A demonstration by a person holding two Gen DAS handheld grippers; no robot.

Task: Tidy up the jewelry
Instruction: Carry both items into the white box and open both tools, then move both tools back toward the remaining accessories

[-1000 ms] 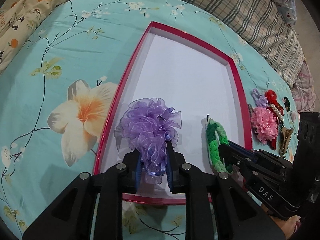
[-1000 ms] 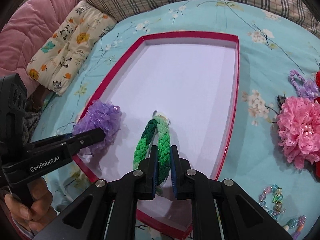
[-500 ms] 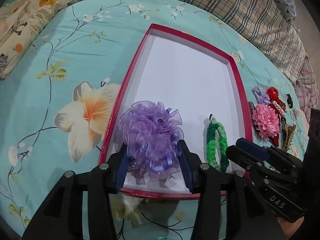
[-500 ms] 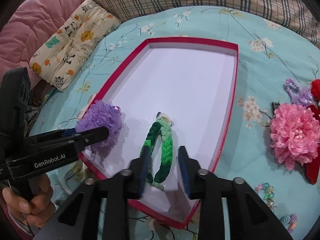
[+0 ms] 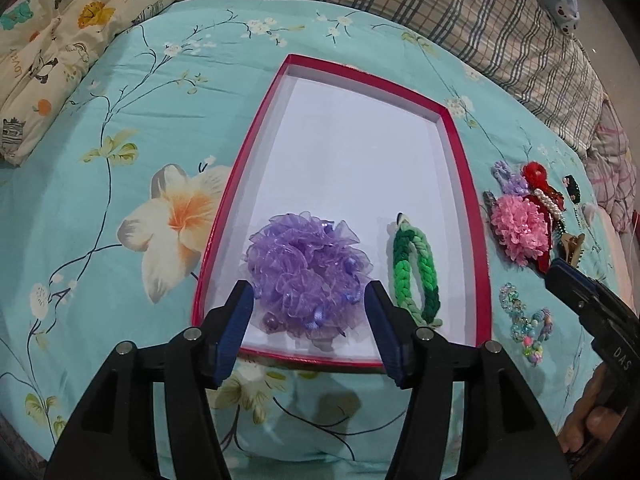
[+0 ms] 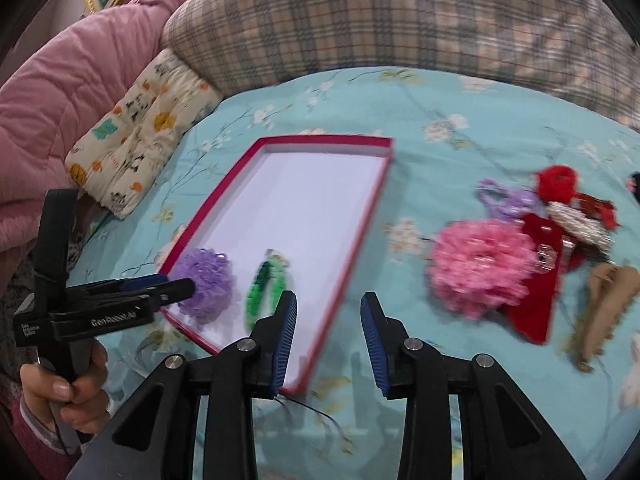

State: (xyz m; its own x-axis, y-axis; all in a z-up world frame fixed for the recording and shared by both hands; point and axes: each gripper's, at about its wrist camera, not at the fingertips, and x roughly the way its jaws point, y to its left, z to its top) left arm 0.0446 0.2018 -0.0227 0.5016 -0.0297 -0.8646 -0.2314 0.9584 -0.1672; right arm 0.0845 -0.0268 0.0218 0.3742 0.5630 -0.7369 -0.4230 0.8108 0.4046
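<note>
Both grippers had let go and drawn back: from the left wrist, the left gripper (image 5: 310, 322) had just spread its jaws, clear of the purple scrunchie (image 5: 306, 274) inside the red box (image 5: 476, 216), beside the green braid (image 5: 414, 274). From the right wrist, the right gripper (image 6: 329, 338) stood apart, empty, over the box's near corner.

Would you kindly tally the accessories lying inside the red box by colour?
Purple (ruffled scrunchie): 1
Green (braided band): 1
Total in the red box: 2
</note>
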